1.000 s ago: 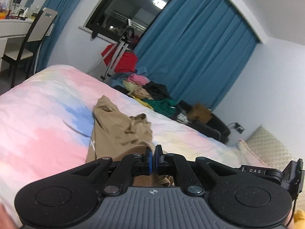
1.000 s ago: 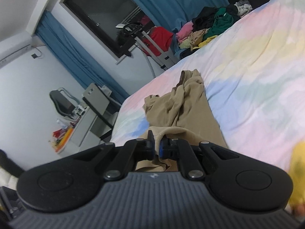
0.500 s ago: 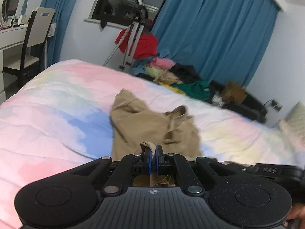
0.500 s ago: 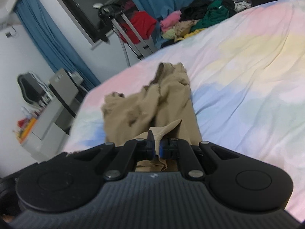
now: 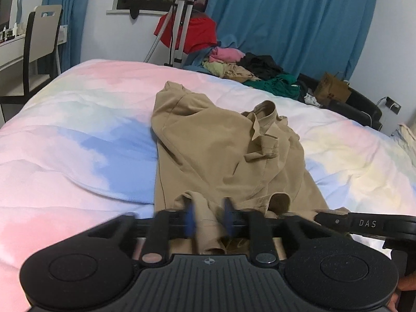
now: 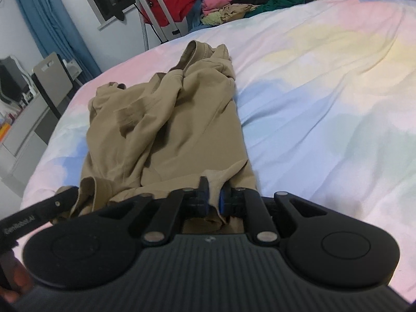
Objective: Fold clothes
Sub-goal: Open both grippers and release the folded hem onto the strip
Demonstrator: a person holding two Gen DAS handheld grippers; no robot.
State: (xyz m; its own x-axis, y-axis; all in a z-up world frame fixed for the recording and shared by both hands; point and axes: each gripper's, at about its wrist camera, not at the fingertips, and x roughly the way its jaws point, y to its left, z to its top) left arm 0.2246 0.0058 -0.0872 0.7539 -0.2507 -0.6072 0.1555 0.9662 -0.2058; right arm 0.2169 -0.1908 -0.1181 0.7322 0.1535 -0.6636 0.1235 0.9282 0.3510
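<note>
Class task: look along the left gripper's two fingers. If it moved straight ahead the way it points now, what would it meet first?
The left gripper would meet the tan garment first: its open fingers already have a fold of that cloth between them, and the rest lies bunched ahead on the bed.

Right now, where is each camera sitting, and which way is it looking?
Left wrist: sits on the left gripper, facing along the tan garment across the bed toward the blue curtains; its own fingers show.
Right wrist: sits on the right gripper, facing across the bed toward the window corner; its fingers and a bit of hand show.
Both share the garment, bed, clothes pile and tripod.
</note>
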